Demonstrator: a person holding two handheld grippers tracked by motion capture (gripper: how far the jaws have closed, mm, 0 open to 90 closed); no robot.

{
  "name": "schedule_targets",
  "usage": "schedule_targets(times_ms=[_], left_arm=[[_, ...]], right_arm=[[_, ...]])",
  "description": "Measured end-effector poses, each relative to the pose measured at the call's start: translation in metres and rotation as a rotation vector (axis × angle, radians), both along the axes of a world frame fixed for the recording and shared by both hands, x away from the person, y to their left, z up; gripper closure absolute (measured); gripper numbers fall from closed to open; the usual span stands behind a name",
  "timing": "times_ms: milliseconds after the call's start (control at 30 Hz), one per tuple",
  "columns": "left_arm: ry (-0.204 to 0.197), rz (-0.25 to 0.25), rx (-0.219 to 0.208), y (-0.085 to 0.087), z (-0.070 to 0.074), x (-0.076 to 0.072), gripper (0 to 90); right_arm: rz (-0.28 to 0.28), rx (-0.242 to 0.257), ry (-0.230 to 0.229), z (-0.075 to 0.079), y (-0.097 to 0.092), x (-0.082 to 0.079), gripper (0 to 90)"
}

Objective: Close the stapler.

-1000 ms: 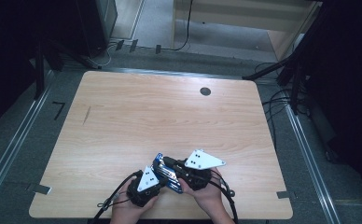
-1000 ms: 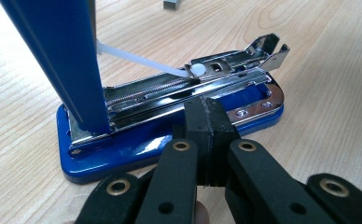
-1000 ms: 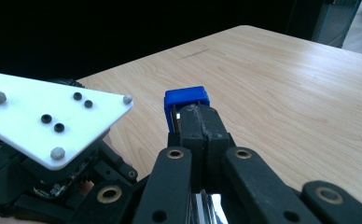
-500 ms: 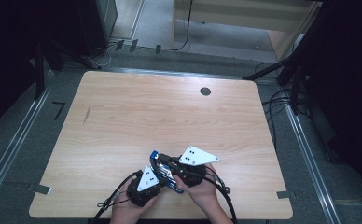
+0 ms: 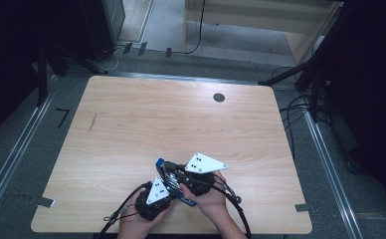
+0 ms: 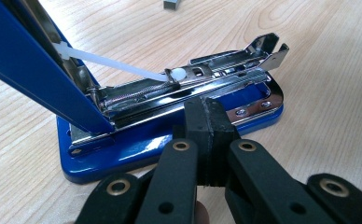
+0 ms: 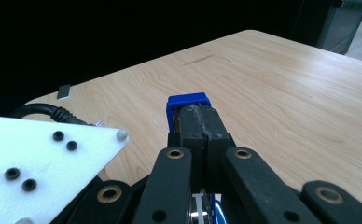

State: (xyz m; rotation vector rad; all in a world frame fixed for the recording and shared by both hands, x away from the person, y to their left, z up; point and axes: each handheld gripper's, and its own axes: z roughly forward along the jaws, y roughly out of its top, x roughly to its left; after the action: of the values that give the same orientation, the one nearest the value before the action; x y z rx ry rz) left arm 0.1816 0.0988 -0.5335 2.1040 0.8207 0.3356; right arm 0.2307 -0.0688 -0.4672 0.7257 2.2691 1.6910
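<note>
A blue stapler (image 6: 170, 140) lies open near the table's front edge, its blue base (image 5: 187, 201) flat on the wood. Its lid (image 6: 34, 70) is swung up at the left, baring the metal magazine (image 6: 202, 79) and a white plastic rod (image 6: 114, 65). My left gripper (image 6: 207, 116) is shut with nothing between its pads, its tip against the magazine's side. My right gripper (image 7: 200, 119) is shut too and lies along the raised lid, whose blue end (image 7: 188, 100) shows just past the tips. In the high view the left gripper (image 5: 171, 188) and right gripper (image 5: 175, 170) meet over the stapler.
A small strip of staples (image 6: 172, 3) lies on the wood beyond the stapler. The wooden table (image 5: 181, 124) has a black round grommet (image 5: 219, 97) at the back and a dark scratch (image 5: 92, 123) at the left. Cables trail off the front edge.
The right gripper and the lid's blue end have shifted slightly to the left. The left gripper has stayed where it was.
</note>
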Motion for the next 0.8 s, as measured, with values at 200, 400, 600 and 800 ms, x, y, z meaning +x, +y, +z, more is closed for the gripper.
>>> schedule_targets(times_ms=[200,400,600,800], left_arm=[[0.001,-0.002,0.000,0.000,0.000,0.000,90.0],[0.001,-0.002,0.000,0.000,0.000,0.000,90.0],[0.001,-0.002,-0.001,0.000,0.000,0.000,90.0],[0.002,-0.003,-0.001,0.000,0.000,0.000,90.0]], right_arm=[[0.004,-0.005,-0.006,0.000,0.005,0.003,90.0],[0.010,-0.011,-0.004,0.000,0.009,0.006,90.0],[0.013,-0.013,-0.007,-0.001,0.014,0.009,90.0],[0.019,-0.022,-0.007,-0.001,0.018,0.011,90.0]])
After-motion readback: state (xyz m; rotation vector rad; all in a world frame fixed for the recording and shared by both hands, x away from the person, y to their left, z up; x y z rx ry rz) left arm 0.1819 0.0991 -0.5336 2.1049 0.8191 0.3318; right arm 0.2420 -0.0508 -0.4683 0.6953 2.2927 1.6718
